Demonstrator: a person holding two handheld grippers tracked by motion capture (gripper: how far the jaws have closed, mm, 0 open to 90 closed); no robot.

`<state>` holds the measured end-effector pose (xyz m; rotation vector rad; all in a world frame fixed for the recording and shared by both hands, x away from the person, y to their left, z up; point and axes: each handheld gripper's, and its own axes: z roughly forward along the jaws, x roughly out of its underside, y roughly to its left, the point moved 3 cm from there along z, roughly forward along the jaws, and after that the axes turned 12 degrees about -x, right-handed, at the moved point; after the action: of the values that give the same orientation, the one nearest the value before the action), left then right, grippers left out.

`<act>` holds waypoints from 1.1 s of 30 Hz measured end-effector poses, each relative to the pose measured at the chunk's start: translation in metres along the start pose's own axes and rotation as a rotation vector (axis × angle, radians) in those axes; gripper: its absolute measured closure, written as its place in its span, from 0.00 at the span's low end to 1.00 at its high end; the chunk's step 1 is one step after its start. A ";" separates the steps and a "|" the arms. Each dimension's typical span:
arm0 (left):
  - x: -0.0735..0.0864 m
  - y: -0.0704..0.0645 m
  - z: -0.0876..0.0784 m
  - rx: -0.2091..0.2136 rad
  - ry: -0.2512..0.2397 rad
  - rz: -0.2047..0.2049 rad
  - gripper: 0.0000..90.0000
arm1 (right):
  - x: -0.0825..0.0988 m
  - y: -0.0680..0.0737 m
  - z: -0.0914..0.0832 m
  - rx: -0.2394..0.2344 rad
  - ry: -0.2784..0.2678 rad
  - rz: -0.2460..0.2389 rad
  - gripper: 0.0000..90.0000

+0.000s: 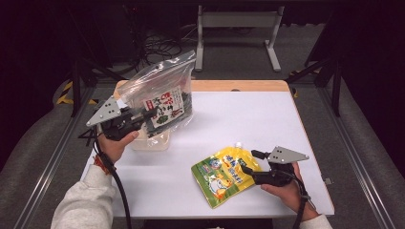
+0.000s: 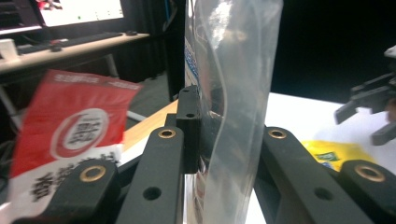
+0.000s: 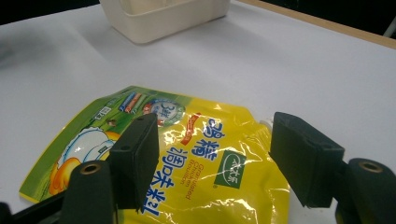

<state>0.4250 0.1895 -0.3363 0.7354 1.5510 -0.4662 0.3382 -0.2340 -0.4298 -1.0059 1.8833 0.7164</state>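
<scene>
Left claw is pinched on the near edge of a clear plastic bag, held up off the surface at about 10 o'clock; in the left gripper view the film runs straight up between the two jaws, which press on it from both sides. The grip at the edge looks chosen to let the bag hang with its mouth uppermost, probably so something can go in, though whether the mouth is open cannot be told. Inside the bag sits a packet with a red and white label, low against the bag's bottom. A cream tub stands on the surface just under the bag, near the left hand. Right claw is spread, low at about 5 o'clock, jaws on either side of the right end of a yellow pouch that lies flat on the surface, spout pointing to 12 o'clock. In the right gripper view the jaws straddle the pouch, and I cannot tell whether they touch it. Judgement: the pouch is the next thing to be lifted, likely for the bag; the flat, slick foil may slide rather than lift.
</scene>
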 end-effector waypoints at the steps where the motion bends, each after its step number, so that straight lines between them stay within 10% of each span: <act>1: -0.001 0.006 -0.001 -0.023 0.006 0.013 0.87 | 0.000 0.001 0.002 -0.006 0.005 -0.004 0.36; 12: 0.011 0.044 -0.001 -0.151 0.058 0.068 0.87 | 0.005 0.000 0.009 -0.015 0.021 0.011 0.35; 26: 0.020 0.063 0.013 -0.140 0.095 0.095 0.87 | 0.009 0.001 0.018 -0.034 0.056 0.022 0.35; 33: 0.017 0.073 0.014 -0.058 0.133 0.126 0.87 | 0.012 0.001 0.023 -0.051 0.072 0.036 0.34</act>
<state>0.4854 0.2347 -0.3454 0.8273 1.6244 -0.2829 0.3430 -0.2199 -0.4511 -1.0450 1.9577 0.7617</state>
